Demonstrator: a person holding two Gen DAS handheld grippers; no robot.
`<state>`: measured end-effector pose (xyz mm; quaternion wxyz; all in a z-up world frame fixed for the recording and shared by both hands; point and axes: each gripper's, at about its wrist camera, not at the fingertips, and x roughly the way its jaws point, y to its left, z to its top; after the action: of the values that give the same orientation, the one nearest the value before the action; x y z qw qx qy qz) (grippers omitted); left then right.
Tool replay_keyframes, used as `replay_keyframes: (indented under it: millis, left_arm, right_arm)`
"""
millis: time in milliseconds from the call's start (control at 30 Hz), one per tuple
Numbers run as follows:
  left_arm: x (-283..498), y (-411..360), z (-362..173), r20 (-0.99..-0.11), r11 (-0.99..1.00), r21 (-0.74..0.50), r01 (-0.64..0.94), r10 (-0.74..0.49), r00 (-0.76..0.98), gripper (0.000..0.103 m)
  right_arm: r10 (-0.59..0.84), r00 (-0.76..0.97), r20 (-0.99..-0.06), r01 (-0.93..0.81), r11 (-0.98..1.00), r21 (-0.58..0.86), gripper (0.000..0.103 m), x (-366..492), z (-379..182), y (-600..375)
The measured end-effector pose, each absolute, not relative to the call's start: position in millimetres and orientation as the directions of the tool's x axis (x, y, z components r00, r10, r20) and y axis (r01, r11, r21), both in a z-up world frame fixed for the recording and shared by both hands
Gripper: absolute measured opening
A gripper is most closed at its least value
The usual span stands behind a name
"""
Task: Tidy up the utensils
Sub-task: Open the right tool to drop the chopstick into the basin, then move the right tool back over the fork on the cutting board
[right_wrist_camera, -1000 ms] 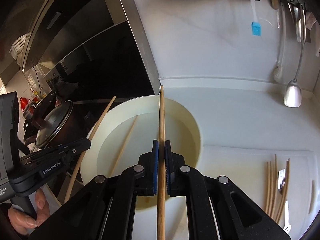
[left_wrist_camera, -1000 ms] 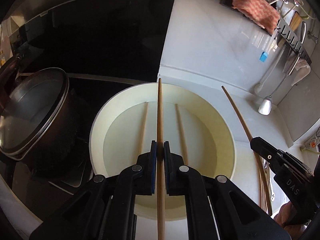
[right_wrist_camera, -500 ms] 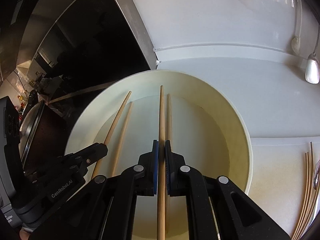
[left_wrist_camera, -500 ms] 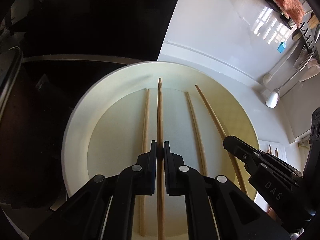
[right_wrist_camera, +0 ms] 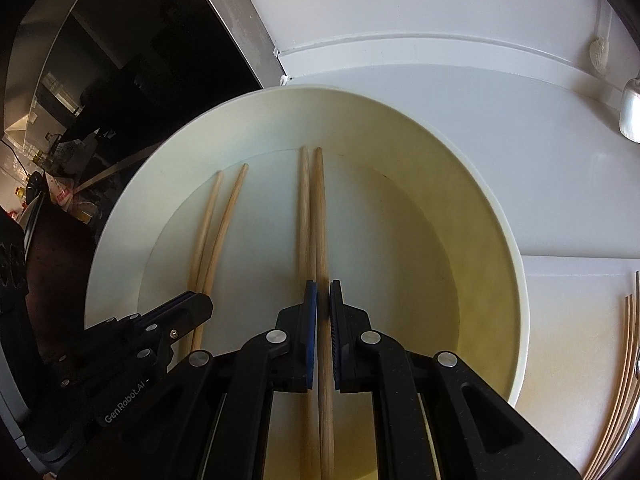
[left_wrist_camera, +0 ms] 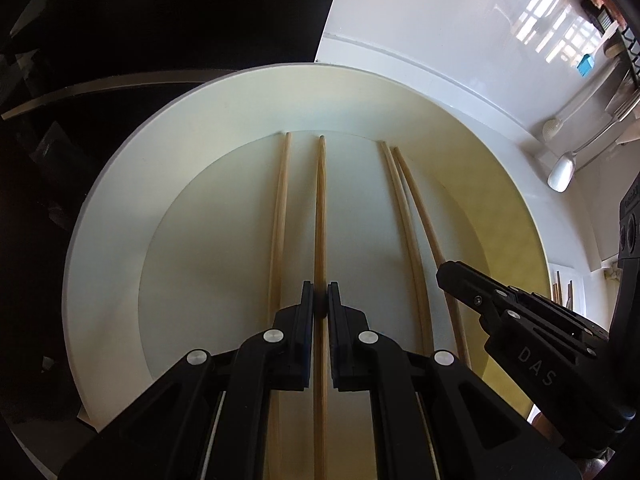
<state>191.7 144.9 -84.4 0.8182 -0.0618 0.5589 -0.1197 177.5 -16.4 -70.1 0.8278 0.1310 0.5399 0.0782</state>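
Two grippers, each clamped on one wooden chopstick, held over a large cream bowl on a white kitchen counter.

My left gripper pinches a chopstick whose tip reaches ahead to the far edge of the bowl's flat floor; a loose chopstick lies just to its left. My right gripper is closed on its own chopstick, with another chopstick lying just beside it on the left. Ahead of both grippers the white counter meets a glossy white wall; a dark, reflective panel stands ahead to the left. A bundle of chopsticks lies on the counter to the right of my right gripper, and a ladle hangs at the wall ahead to the right.
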Motion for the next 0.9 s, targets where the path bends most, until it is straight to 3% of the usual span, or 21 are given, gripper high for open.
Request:
replay_keyframes:
  millis: [400,500,633,767,900]
  left_arm:
    - [195.8,143.4,-90.4,-0.914,0.968,-0.224,0.111,-0.248,0.321,0.010]
    - [193.1,146.4,-85.1,-0.914,0.975,-0.193,0.111,-0.220,0.340,0.022]
    - [190.6,157.7,-77.8,-0.916,0.977,-0.195,0.084,-0.212,0.340,0.035]
    - [184.9,170.9,-61.2,-0.907,0.982,-0.181,0.060,-0.191,0.375,0.061]
    - [175.0,180.1,-41.4,-0.887,0.987,-0.150,0.053,-0.158,0.434,0.074]
  right_arm:
    - [0.270,0.361,-0.893,-0.020,0.959,0.282,0.007,189.2,-79.6,-6.8]
    - [0.262,0.367,-0.893,-0.018,0.961,0.275,0.013,188.9,-78.3,-6.9]
    - [0.259,0.404,-0.877,-0.044,0.963,0.264,0.033,183.5,-66.0,-8.6]
    - [0.259,0.436,-0.862,-0.065,0.964,0.257,0.039,176.6,-51.9,-11.7]
    - [0.273,0.449,-0.851,-0.057,0.959,0.277,0.049,167.9,-42.5,-15.6]
